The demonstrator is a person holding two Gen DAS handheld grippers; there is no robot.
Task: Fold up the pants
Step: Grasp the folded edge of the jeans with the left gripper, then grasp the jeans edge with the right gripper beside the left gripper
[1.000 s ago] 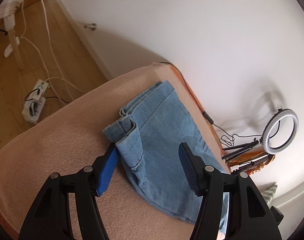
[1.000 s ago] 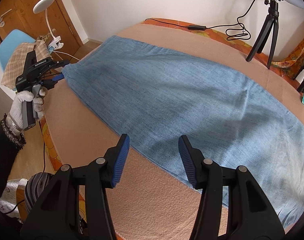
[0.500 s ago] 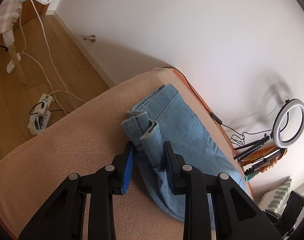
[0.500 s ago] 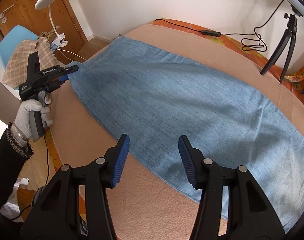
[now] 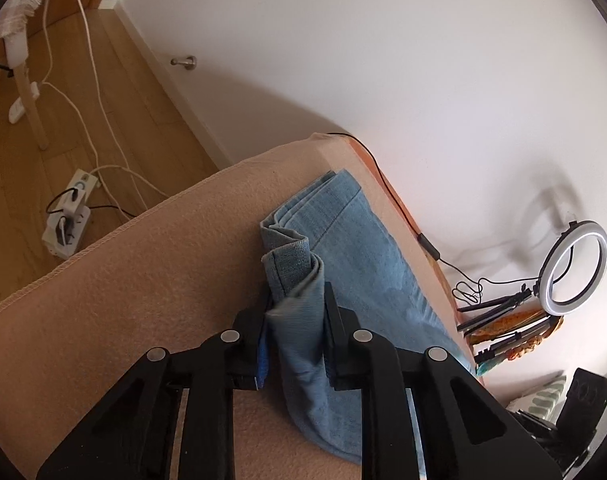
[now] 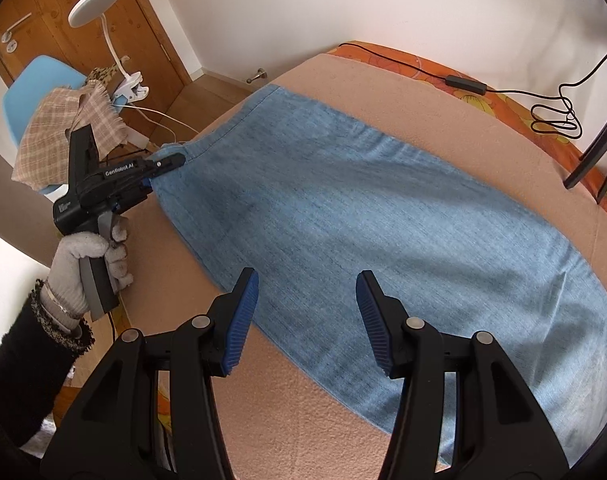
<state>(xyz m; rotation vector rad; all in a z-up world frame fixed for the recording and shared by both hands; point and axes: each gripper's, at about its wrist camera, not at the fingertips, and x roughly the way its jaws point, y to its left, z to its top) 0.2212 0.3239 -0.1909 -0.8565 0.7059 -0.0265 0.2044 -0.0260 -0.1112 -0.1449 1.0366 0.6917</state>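
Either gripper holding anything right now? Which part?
The left gripper is shut on the pants, pinching the bunched hem corner at the end of the leg. The right gripper is open above the denim, holding nothing.

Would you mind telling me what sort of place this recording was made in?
Most likely a room in a home, set up for filming. The pants lie on a blanket-covered surface, there is a wooden door and wood floor, and a ring light stands by the wall.
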